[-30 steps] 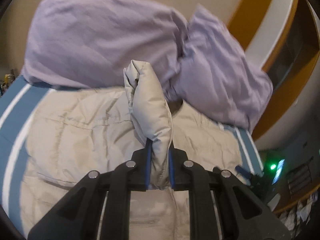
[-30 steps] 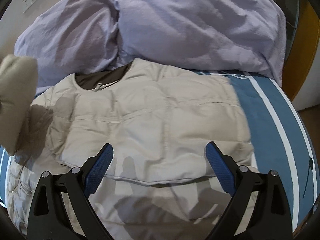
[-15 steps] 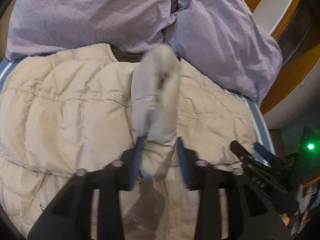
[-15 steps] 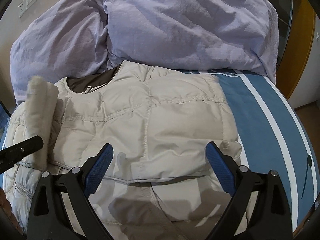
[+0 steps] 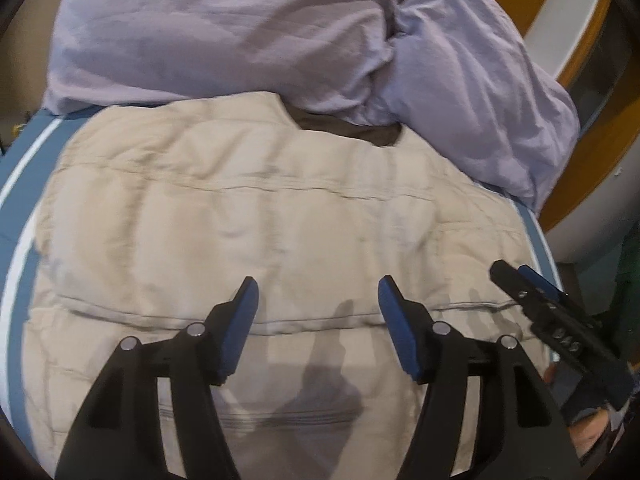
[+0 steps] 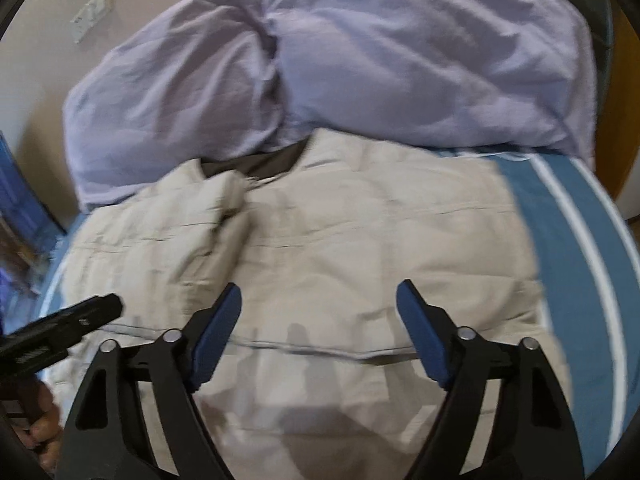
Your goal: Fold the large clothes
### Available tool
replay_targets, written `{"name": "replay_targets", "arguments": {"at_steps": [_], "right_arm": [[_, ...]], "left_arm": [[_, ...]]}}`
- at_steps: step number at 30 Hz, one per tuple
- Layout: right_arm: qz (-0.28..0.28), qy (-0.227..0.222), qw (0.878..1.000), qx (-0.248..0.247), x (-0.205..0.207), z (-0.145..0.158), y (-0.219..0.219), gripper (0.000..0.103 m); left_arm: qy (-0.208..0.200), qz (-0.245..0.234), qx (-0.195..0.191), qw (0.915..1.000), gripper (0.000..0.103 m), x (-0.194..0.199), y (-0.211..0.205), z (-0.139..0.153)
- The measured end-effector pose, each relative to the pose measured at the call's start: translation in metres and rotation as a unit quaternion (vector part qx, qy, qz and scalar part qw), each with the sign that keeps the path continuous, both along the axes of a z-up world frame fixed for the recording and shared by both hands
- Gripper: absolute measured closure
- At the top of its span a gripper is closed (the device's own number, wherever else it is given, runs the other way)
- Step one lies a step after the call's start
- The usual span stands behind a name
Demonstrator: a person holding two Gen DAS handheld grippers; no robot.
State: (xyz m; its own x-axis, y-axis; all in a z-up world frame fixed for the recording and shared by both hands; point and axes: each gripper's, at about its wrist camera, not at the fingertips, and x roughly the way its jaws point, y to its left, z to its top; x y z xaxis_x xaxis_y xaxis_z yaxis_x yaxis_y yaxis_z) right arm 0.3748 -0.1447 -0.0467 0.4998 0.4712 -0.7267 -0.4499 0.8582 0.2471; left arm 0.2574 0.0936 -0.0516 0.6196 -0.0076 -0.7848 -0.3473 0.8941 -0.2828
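A beige quilted puffer jacket (image 5: 280, 216) lies flat on the bed, dark collar lining (image 5: 352, 130) toward the pillows, sleeves folded in over the body. It also fills the right wrist view (image 6: 360, 248), where one folded sleeve (image 6: 192, 216) lies on its left part. My left gripper (image 5: 316, 300) is open and empty above the jacket's lower half. My right gripper (image 6: 318, 304) is open and empty above the jacket too. Each gripper's tip shows at the edge of the other's view.
Two lilac pillows (image 5: 240, 32) are piled at the head of the bed, touching the jacket's collar. The bedsheet (image 6: 568, 232) is blue with white stripes. A wooden frame (image 5: 600, 92) stands at the right, and a wall socket (image 6: 90, 14) at the upper left.
My left gripper has let go of the beige sleeve it held raised and opened wide. The sleeve now lies folded on the jacket. Both grippers have moved closer over the jacket.
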Motion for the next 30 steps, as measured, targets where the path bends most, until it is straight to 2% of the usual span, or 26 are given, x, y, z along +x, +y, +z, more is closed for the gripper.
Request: {"name": "replay_targets", "arguments": {"at_steps": [4, 9, 12, 14, 16, 19, 21, 24, 27, 30], "right_arm": [[0.026, 0.024, 0.999, 0.024, -0.004, -0.002, 0.025, 0.033], [0.043, 0.040, 0.998, 0.024, -0.006, -0.010, 0.053, 0.044], [0.043, 0.057, 0.997, 0.018, -0.005, -0.021, 0.063, 0.066], [0.046, 0.062, 0.997, 0.023, -0.006, -0.025, 0.063, 0.088], [0.042, 0.053, 0.997, 0.030, -0.008, -0.025, 0.061, 0.091], [0.029, 0.040, 0.998, 0.032, -0.008, -0.022, 0.056, 0.093], [0.018, 0.050, 0.998, 0.031, -0.005, -0.025, 0.054, 0.093], [0.012, 0.069, 0.998, 0.006, -0.001, -0.040, 0.060, 0.093], [0.011, 0.063, 0.998, -0.014, -0.002, -0.046, 0.066, 0.092], [0.015, 0.052, 0.998, -0.022, -0.007, -0.041, 0.066, 0.082]], "left_arm": [[0.005, 0.019, 0.030, 0.9994, 0.037, -0.011, 0.015, -0.001], [0.010, 0.033, 0.061, 0.9975, 0.036, -0.022, 0.028, -0.002], [0.012, 0.036, 0.076, 0.9964, 0.035, -0.027, 0.032, -0.003], [0.014, 0.038, 0.084, 0.9956, 0.033, -0.030, 0.034, -0.004], [0.016, 0.041, 0.093, 0.9947, 0.033, -0.032, 0.037, -0.006], [0.020, 0.045, 0.095, 0.9943, 0.033, -0.034, 0.041, -0.009], [0.022, 0.049, 0.094, 0.9941, 0.032, -0.036, 0.044, -0.011], [0.027, 0.055, 0.093, 0.9938, 0.032, -0.040, 0.049, -0.014], [0.031, 0.060, 0.096, 0.9932, 0.032, -0.048, 0.054, -0.015], [0.030, 0.066, 0.104, 0.9920, 0.023, -0.059, 0.059, -0.013]]}}
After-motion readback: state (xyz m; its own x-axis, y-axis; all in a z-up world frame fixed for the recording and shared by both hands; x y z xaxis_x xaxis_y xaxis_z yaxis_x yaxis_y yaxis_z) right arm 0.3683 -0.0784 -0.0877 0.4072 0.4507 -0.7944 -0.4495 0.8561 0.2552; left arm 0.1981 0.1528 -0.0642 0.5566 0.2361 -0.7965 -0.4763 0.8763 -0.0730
